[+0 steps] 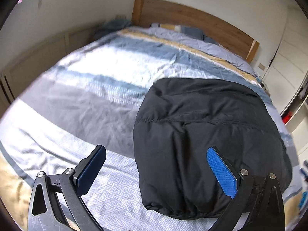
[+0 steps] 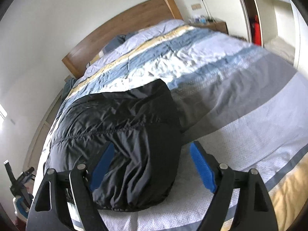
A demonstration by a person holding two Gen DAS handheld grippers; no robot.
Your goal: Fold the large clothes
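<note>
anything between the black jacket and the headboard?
Only the striped duvet and pillows lie between the black jacket and the headboard; both wrist views show it.

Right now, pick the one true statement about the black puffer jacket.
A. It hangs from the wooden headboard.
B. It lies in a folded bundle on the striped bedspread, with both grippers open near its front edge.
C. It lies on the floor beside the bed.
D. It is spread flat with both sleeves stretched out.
B: the black puffer jacket sits bundled on the striped bedspread, and the left gripper and right gripper both stand open at its near edge.
</note>
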